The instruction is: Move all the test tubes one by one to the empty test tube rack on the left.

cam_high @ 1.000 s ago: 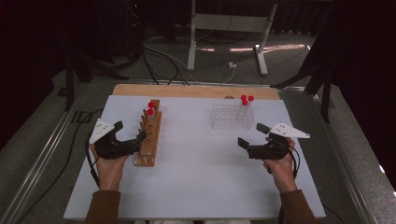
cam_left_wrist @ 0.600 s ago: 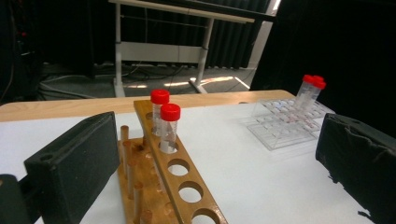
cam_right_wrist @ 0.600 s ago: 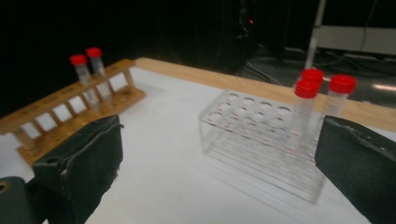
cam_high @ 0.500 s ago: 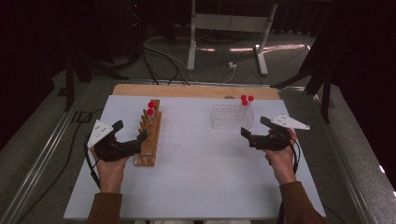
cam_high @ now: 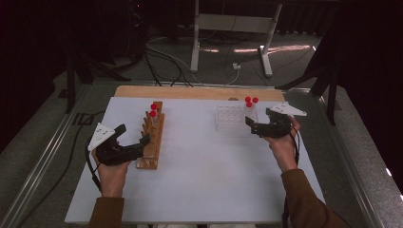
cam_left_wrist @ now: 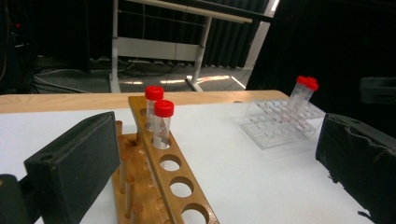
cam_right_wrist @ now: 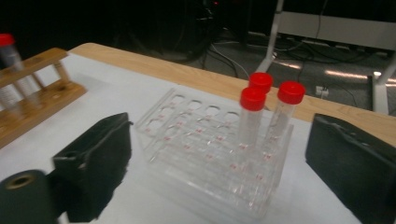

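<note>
Right hand-held gripper (cam_high: 253, 124) advanced, jaws closing slightly; clear rack (cam_high: 231, 118) just ahead.

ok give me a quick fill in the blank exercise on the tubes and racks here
1. The wooden rack holds ___ red-capped tubes.
2. The clear plastic rack holds ___ red-capped tubes.
3. The jaws of the right hand-held gripper point at the ___ rack.
4. The left hand-held gripper sits beside the ___ rack.

Missing words: two; three; clear plastic; wooden
</note>
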Available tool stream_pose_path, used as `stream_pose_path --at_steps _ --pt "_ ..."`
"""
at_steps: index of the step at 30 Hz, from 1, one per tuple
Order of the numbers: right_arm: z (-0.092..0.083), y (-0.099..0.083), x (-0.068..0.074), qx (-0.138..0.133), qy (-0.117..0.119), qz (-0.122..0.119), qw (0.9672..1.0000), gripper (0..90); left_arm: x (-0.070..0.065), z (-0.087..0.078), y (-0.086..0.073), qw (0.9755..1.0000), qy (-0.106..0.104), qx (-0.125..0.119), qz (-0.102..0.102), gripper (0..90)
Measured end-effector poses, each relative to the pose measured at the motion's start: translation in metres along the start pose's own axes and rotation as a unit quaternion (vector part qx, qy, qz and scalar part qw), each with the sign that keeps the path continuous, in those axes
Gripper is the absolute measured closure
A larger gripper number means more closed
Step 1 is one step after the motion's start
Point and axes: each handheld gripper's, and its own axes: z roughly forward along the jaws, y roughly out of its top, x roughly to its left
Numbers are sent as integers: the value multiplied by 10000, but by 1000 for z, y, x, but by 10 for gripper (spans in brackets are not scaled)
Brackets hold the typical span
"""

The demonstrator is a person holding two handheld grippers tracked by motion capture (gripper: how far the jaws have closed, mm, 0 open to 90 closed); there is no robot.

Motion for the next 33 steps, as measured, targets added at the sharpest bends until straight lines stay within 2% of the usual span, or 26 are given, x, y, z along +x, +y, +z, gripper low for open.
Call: stream_pose_path --at_steps 4,9,12,15,19,22,27,33 --pt "16 1 -3 81 -131 -45 9999 104 2 -4 1 10000 2 -66 -70 6" --pt "34 -3 -5 104 -270 72 9996 190 1 -6 1 9999 -16 -106 -75 6" --pt "46 -9 -7 154 -371 156 9991 305 0 -7 1 9999 -20 -123 -85 6" --pt "54 -13 -6 203 -430 61 9989 411 1 -9 2 9998 15 -165 -82 6" --pt "64 -17 -7 202 -455 121 9987 542 2 -11 3 9997 28 -230 -122 6" --pt "70 -19 -8 299 -613 124 9976 600 4 -12 3 9996 53 -230 -128 6" --pt "77 -23 -12 365 -731 218 9964 633 7 -13 1 9996 82 -213 -187 6" --pt "83 -24 -13 319 -833 316 9955 690 7 -15 1 9996 82 -219 -184 6"
